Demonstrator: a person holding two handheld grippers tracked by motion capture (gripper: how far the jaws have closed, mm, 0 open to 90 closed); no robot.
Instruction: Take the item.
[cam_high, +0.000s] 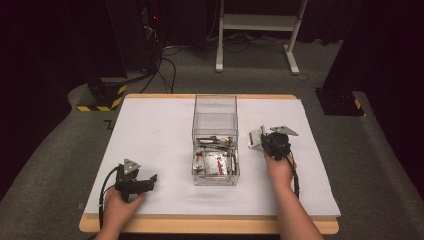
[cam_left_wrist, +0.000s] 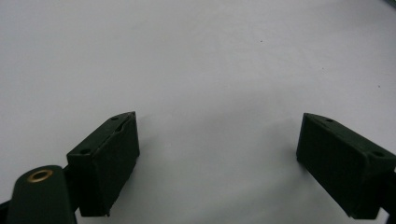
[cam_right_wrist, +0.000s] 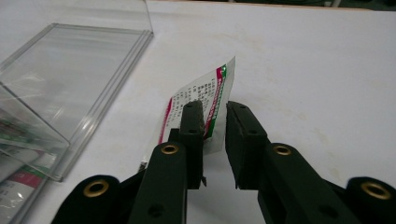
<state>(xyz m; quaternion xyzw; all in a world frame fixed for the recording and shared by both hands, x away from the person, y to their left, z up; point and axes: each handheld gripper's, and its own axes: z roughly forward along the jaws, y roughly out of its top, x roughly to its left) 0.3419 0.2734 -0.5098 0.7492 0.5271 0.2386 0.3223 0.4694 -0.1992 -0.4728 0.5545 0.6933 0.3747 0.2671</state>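
A small packet (cam_right_wrist: 205, 109) with red, green and black print is seen between the 2 fingers (cam_right_wrist: 192, 135) of the right gripper (cam_right_wrist: 214, 112). In the right gripper view the fingers are parted a little: the packet lies against the inner face of the left one, while a narrow gap is visible between the packet and the right one, so the packet is not pressed from both sides. The packet stands almost upright, with its upper corner rising above the fingertips and its lower edge close to the white table (cam_right_wrist: 303, 60).

In the high view the right gripper (cam_high: 267, 137) is held by the person's right hand (cam_high: 279, 167) just to the right of the clear plastic box (cam_high: 215, 112), and the packet (cam_high: 255, 139) is seen at the gripper's left side, near the box wall but apart from it. The box stands in the middle of the table (cam_high: 150, 135), and several similar packets (cam_high: 215, 161) are piled in its near half.

The left gripper (cam_high: 150, 181) is kept low at the near left part of the table, well apart from the box, in the person's left hand (cam_high: 120, 202). In the left gripper view its fingers (cam_left_wrist: 109, 161) are spread wide, and bare white table (cam_left_wrist: 210, 70) is seen between them.
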